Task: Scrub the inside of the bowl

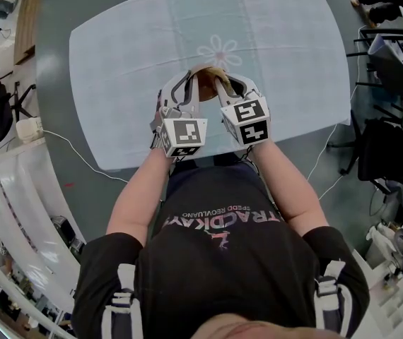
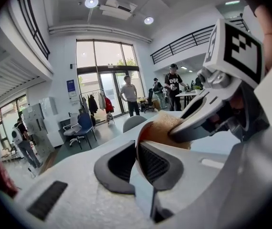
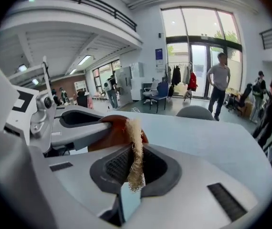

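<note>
Bowl rim clamped in left gripper fingers | right gripper pinches scrubber | tablecloth beneath

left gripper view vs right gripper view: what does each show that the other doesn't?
Only the left gripper view: the left gripper shut on the rim of the brown bowl, with the rim running down between its pads.

Only the right gripper view: the right gripper shut on the fibrous scrub pad, which is seen edge-on and hangs frayed between its pads.

Both: the bowl, the pad held against it, the opposite gripper, the pale blue table and people by the glass doors.
</note>
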A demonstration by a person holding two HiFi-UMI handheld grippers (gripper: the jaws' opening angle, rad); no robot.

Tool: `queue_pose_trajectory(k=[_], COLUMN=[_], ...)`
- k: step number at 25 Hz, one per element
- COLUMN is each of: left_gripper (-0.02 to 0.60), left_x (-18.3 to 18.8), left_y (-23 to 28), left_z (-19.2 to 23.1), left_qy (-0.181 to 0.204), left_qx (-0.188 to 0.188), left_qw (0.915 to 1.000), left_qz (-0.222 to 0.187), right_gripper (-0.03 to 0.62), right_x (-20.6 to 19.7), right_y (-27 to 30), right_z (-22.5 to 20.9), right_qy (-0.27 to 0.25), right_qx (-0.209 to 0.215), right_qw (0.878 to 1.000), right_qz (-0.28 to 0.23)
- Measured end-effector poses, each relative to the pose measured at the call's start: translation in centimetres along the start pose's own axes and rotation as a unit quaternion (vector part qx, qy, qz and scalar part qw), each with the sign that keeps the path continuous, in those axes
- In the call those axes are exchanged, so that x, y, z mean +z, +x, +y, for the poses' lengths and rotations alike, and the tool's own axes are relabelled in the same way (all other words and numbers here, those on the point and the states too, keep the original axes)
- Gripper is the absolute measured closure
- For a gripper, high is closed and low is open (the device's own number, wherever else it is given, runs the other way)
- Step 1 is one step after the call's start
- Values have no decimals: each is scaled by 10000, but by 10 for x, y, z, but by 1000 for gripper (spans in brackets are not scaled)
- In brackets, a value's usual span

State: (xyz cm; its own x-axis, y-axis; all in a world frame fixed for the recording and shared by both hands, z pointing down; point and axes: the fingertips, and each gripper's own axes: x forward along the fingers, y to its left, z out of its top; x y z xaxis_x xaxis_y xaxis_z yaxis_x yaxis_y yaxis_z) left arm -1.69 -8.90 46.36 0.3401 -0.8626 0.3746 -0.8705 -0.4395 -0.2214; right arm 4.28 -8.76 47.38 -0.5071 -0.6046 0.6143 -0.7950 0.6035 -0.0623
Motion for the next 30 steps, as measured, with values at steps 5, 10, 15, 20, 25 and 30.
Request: queue_pose_trajectory(k=[5, 10, 15, 20, 25, 30], left_gripper=[551, 546, 545, 546, 548, 548], left_x=[4, 4, 0, -3, -3, -2], left_y=[-3, -6, -7, -9, -10, -7], left_z=[11, 24, 24, 23, 26, 24], left_qy=[-446, -858, -1087, -1118, -1042, -835], left_qx=[171, 372, 332, 318, 338, 290], left_qw=[9988, 9956, 9935, 9932, 9940, 9961], left_qz=[-78, -102, -93, -71, -57, -15], right_gripper=[562, 562, 562, 562, 562, 562], right_x=[-14, -37, -43, -37, -40, -48], right_y=[0, 3, 7, 10, 11, 8], right_z=[-5, 10, 44, 54, 48, 20], right_qy=[1508, 3425, 4949, 5064, 4824, 4309], right_qx=[287, 747, 1440, 1639, 1489, 1110], right_qw=[9881, 9365, 8566, 8461, 8626, 8949], right_qz=[-27, 102, 231, 273, 311, 355])
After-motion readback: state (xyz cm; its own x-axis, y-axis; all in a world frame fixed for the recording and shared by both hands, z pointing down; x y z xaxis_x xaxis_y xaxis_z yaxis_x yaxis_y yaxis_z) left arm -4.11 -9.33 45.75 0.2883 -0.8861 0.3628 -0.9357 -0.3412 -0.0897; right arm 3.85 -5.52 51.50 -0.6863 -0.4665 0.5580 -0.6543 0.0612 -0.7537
